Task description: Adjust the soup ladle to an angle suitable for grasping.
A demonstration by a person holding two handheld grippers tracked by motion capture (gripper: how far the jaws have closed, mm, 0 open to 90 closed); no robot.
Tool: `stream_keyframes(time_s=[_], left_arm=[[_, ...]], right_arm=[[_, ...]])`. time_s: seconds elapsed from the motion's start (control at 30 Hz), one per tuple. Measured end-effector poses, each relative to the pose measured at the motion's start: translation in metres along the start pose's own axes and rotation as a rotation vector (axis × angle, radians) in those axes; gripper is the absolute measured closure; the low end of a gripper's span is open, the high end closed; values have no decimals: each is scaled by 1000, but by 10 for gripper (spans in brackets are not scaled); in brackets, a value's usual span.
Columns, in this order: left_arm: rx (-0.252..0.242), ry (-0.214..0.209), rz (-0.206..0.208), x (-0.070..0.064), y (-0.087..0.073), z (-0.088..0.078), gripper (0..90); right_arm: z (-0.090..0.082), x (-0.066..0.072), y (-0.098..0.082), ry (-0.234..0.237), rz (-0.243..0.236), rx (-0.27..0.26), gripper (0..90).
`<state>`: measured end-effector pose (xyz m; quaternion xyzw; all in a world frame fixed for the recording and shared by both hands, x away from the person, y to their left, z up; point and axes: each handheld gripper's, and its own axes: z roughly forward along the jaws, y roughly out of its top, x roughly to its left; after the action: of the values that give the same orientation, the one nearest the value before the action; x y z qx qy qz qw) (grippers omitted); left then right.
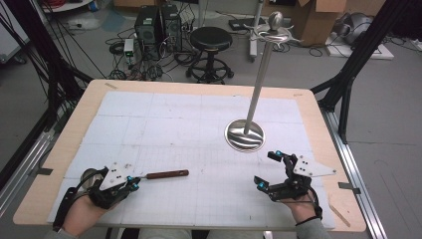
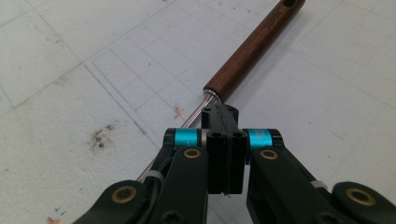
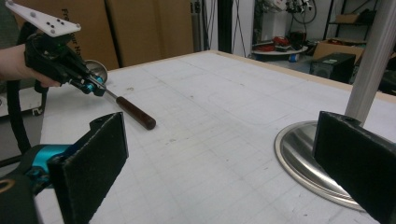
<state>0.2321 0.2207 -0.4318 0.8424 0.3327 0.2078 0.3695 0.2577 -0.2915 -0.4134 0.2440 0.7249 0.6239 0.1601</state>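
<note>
Left gripper level, clamped on ladle

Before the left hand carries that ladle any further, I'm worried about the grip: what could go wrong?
The left gripper is shut on the ladle's thin metal shaft, close beside the wooden handle, so the ladle could twist or slip between the fingers. Its bowl lies behind the hand and may drag on the table. Swung wide, the ladle could strike the metal stand.

stand blocks centre-right, mat elsewhere open
</note>
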Motion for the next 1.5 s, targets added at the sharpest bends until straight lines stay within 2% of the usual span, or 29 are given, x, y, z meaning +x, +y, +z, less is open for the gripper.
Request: stream_keyframes(time_s=[0.17,0.43,0.53,0.7,1.0,1.27,1.3,1.43,1.5], left_arm=[[14,7,-13,6,-2,5,897],[40,-3,6,10,-3,13,897],[40,-2,22,10,-1,15,897],[43,7,24,12,1,19,897],[36,26,9,17,5,26,896],[34,23,2,20,6,27,896],[21,8,0,21,6,24,896],[-13,-6,-12,24,8,15,896],[-59,-26,-27,27,10,7,895]], right_arm=[[1,0,0,0,-1,5,28],[2,0,-1,14,2,8,28],[2,0,-1,13,-1,10,28],[2,0,-1,13,-3,10,28],[3,0,-2,15,3,19,28],[3,0,-2,19,5,22,28],[2,0,-2,17,6,20,28],[2,0,-2,20,4,15,28],[2,1,-2,23,3,13,28]])
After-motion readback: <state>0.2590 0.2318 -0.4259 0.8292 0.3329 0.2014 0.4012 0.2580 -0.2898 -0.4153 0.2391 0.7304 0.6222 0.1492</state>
